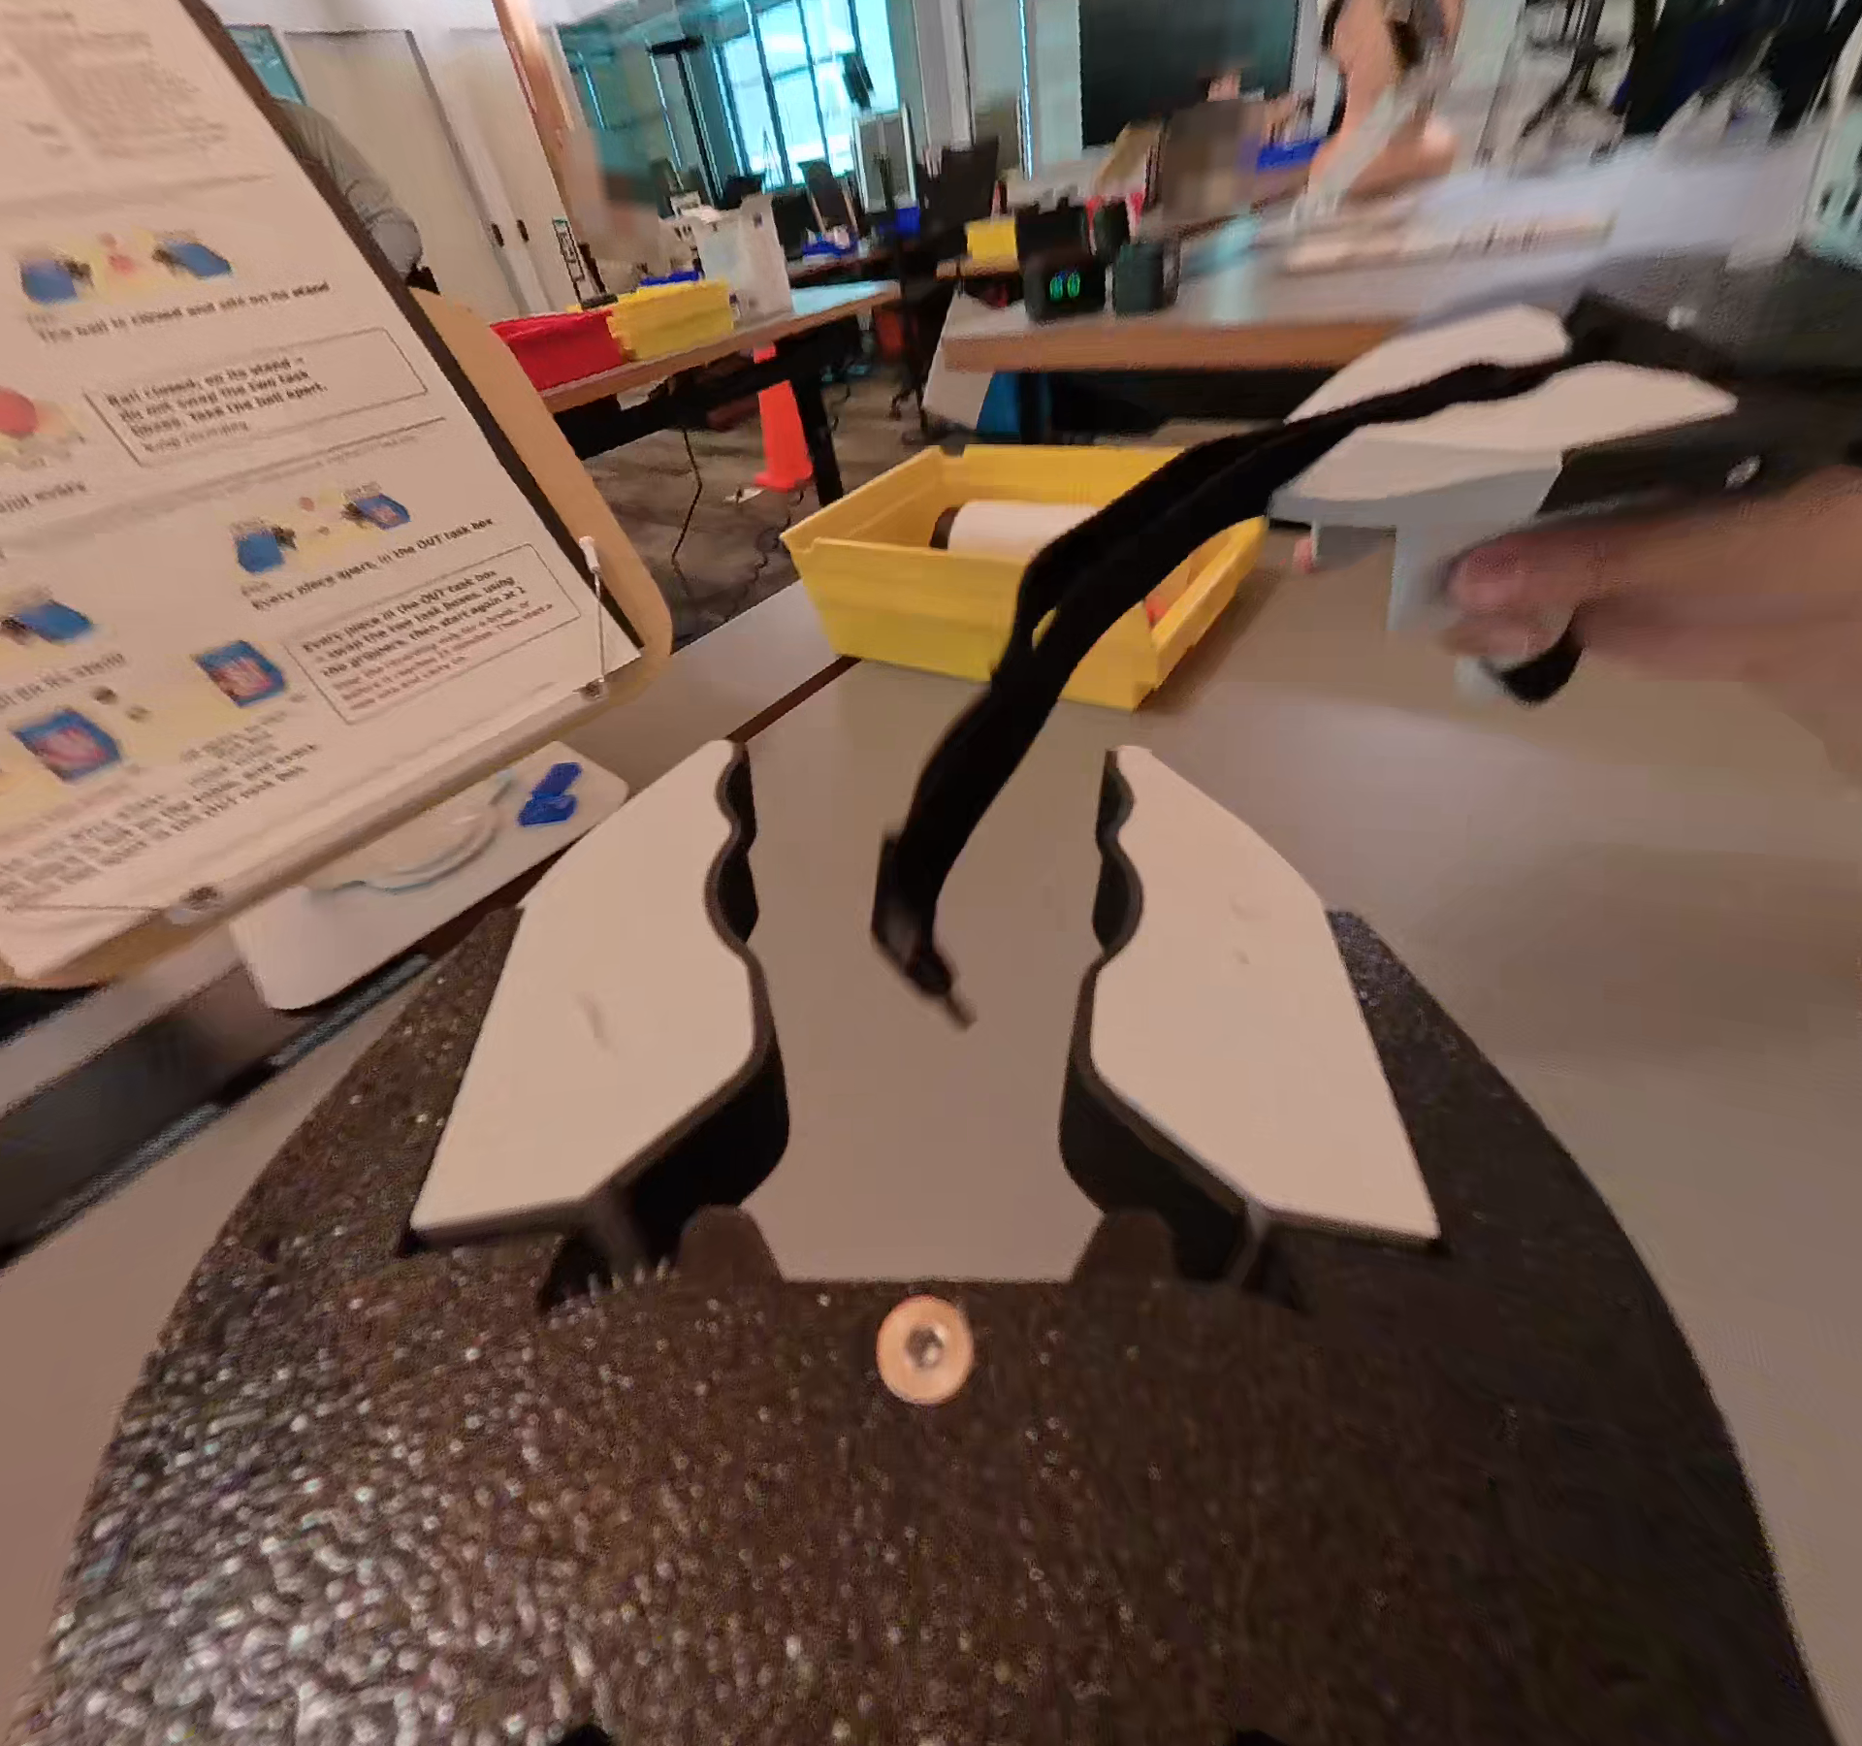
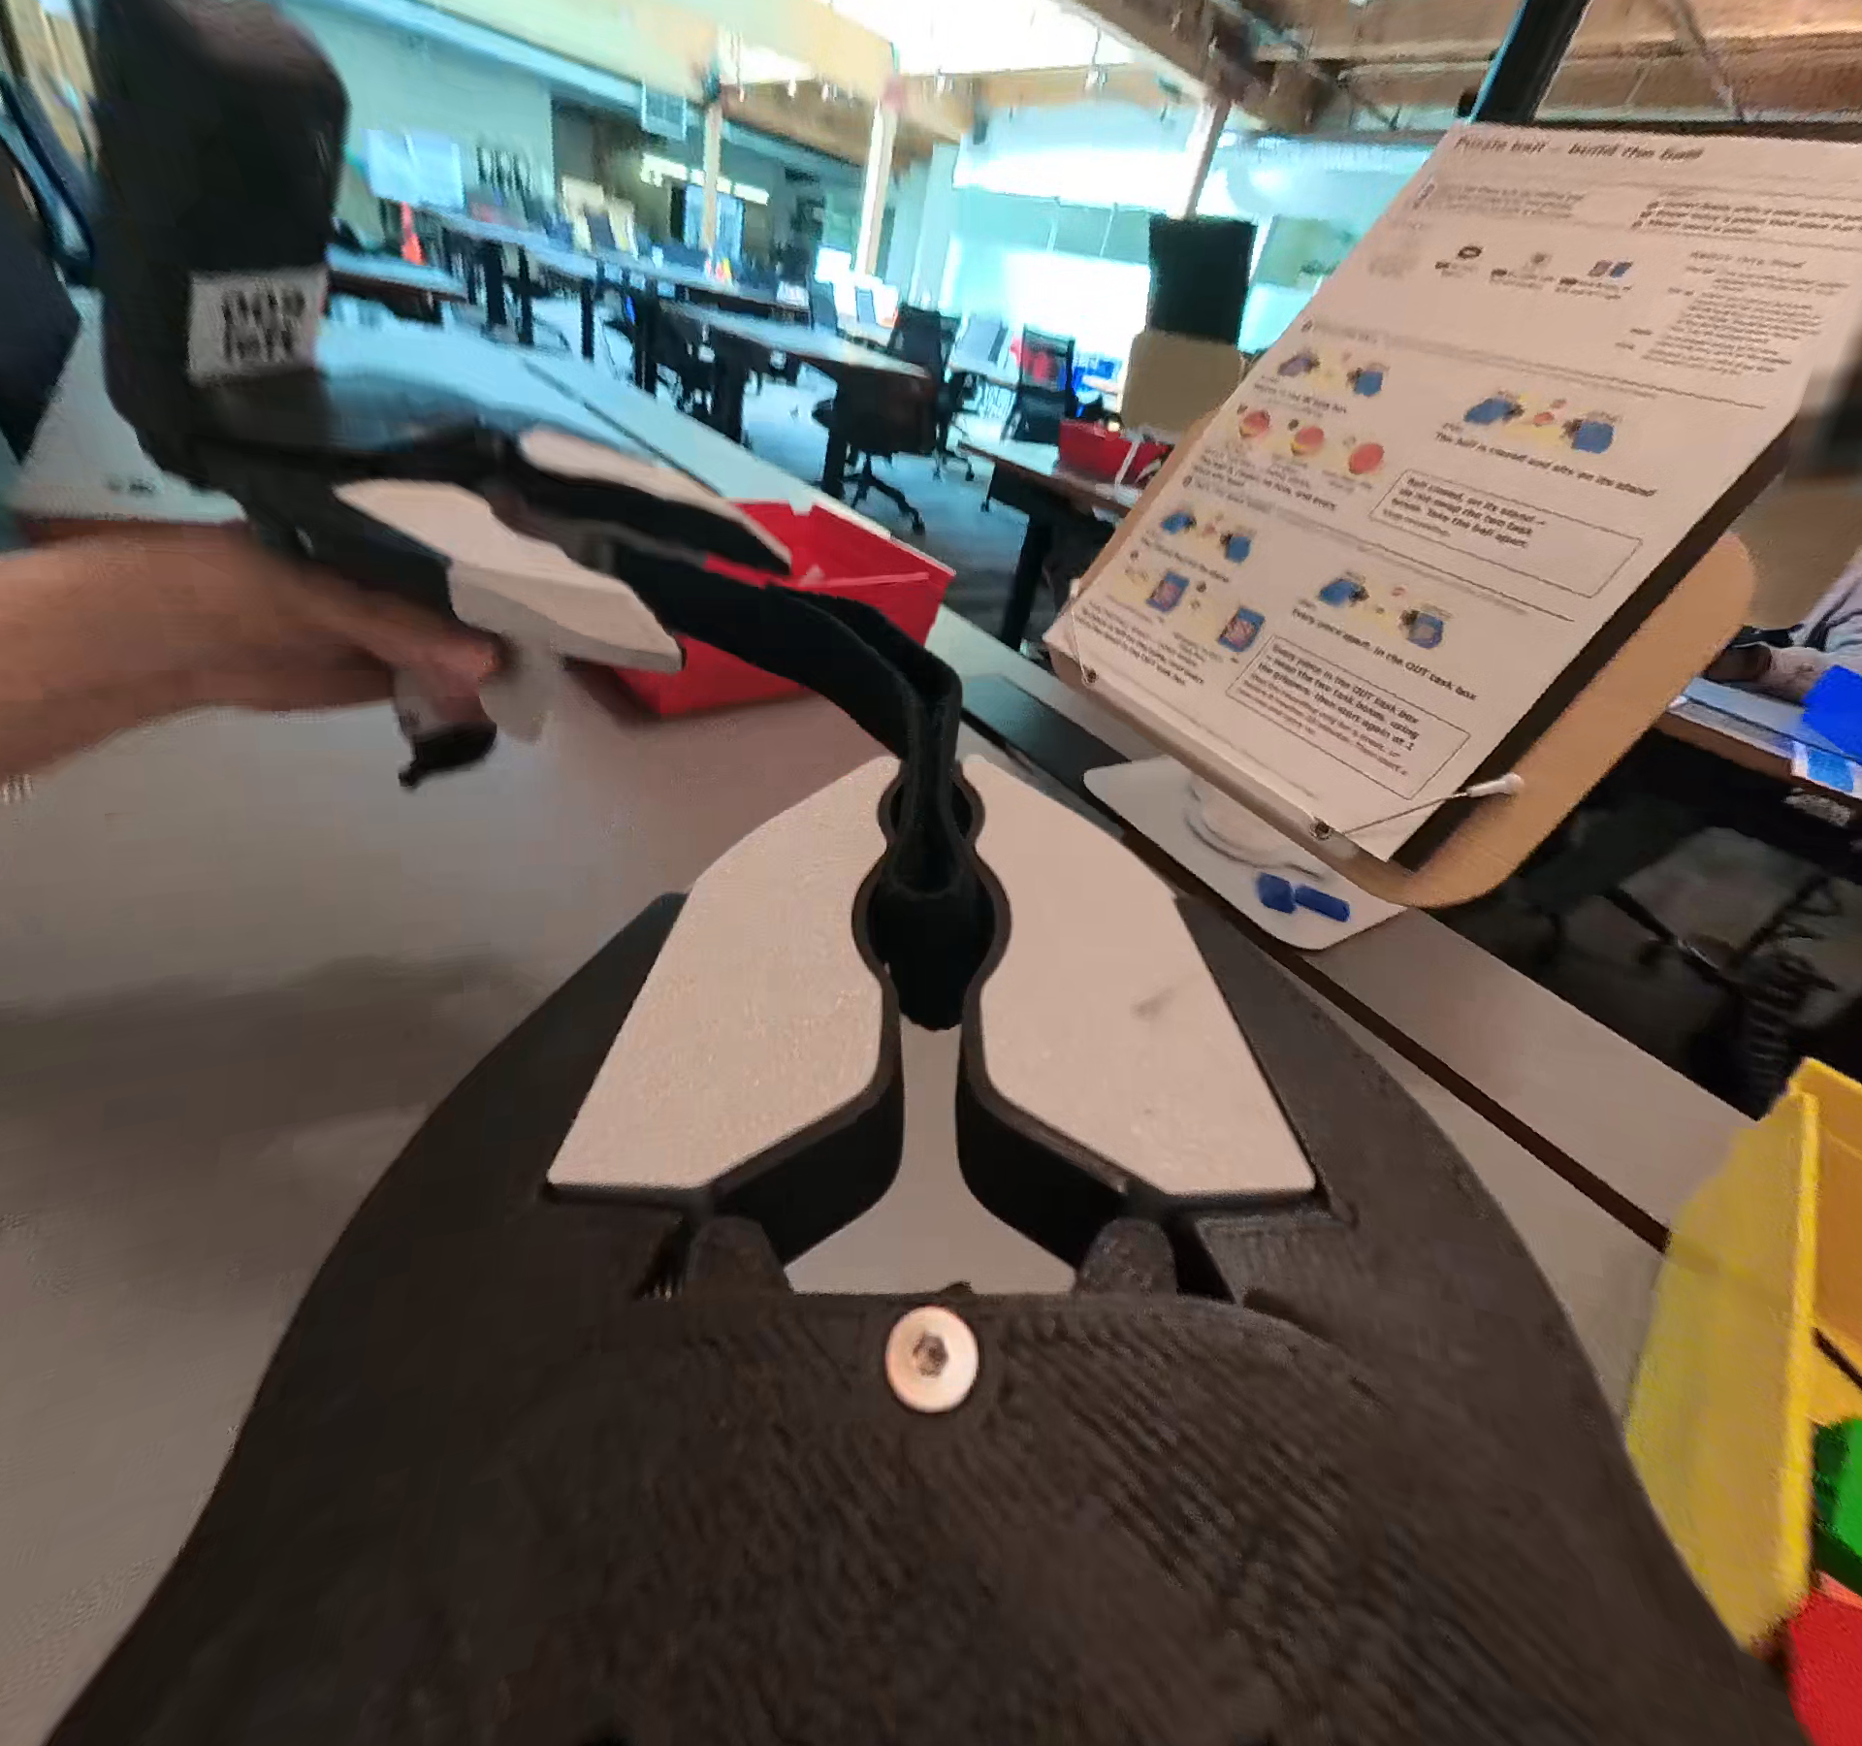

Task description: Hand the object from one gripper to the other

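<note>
Handover, both wrist views. Your right gripper (image 2: 927,781) is clamped on the black strap (image 2: 806,629): its fingers are nearly together, the strap is pinched at the tips and a short stub pokes back into the gap behind them. From there the strap arches up and left toward your left gripper (image 2: 720,604), held above the table (image 2: 202,942) by your hand (image 2: 202,629).

Left wrist view: your left gripper (image 1: 922,770) is wide open w/ nothing in its grasp. The strap (image 1: 1088,589) hangs down from the right gripper (image 1: 1310,458) at upper right, and its free end, w/ a small dark fitting, dangles between the left fingers (image 1: 605,992); it appears clear of both, approx. centred in the gap. The strap is in the air, above the table (image 1: 1511,891), not lying on it.

Surroundings: a yellow bin (image 1: 907,589) sits at the table's far edge in the left wrist view, w/ a white roll (image 1: 1018,524) inside. A red bin (image 2: 867,579) sits at the far edge in the right wrist view, behind the left gripper. An instruction board (image 2: 1461,508) leans on its stand at the table edge, just beside the strap's path.
</note>
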Demonstrator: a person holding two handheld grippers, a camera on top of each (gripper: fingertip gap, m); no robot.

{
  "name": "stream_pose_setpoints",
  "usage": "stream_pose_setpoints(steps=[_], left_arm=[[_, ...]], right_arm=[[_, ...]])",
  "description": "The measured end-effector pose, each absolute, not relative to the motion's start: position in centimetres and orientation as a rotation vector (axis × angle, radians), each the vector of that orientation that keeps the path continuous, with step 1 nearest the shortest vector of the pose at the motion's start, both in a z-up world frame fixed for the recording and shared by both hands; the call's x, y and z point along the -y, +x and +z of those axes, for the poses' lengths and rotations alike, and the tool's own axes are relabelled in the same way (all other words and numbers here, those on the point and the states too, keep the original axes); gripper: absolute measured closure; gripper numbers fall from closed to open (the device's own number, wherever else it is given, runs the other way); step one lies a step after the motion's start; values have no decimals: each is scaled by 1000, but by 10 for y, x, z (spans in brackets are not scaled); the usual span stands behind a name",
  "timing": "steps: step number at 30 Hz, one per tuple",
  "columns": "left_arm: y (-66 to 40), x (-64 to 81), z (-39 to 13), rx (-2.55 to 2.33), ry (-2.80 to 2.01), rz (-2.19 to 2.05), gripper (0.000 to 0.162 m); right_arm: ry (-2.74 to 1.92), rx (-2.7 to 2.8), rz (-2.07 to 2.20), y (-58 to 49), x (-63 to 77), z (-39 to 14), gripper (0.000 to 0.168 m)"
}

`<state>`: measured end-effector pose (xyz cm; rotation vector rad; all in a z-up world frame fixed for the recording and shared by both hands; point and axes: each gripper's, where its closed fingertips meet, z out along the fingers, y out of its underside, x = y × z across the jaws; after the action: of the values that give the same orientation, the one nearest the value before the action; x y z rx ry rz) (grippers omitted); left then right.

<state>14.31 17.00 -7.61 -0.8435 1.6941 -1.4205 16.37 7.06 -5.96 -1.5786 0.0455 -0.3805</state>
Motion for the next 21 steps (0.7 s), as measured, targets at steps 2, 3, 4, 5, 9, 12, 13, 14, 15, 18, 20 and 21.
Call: stream_pose_setpoints(steps=[2,3,4,5,9,12,13,14,15,18,20,21], left_arm=[[137,-166,-76,-1794,-766,-1327,91],[133,-162,-76,-1849,-722,-1300,92],[129,-156,-76,-1901,-678,-1283,96],[126,-149,-78,-1954,-640,-1268,98],[126,-136,-104,-2153,-593,-1091,112],[126,-130,-123,-2250,-612,-1006,121],[128,-130,-126,-2252,-630,-995,135],[130,-130,-128,-2243,-655,-978,155],[133,-132,-129,-2229,-682,-965,157],[134,-128,-129,-2220,-759,-1064,158],[137,-125,-126,-2174,-819,-1199,159],[139,-126,-123,-2134,-857,-1280,159]], right_arm=[[-1639,-44,-428,167,-69,-65,163],[-1657,-50,-471,171,-67,-67,163],[-1674,-32,-488,170,-67,-68,163],[-1694,5,-469,165,-68,-70,163],[-1750,58,-444,154,-74,-76,163],[-1796,67,-486,152,-76,-80,163],[-1811,71,-494,152,-76,-82,163],[-1819,78,-491,150,-77,-83,163],[-1814,72,-490,150,-77,-82,163],[-1774,35,-457,150,-77,-76,162],[-1705,15,-434,149,-76,-66,151],[-1666,-1,-409,148,-76,-61,138]])
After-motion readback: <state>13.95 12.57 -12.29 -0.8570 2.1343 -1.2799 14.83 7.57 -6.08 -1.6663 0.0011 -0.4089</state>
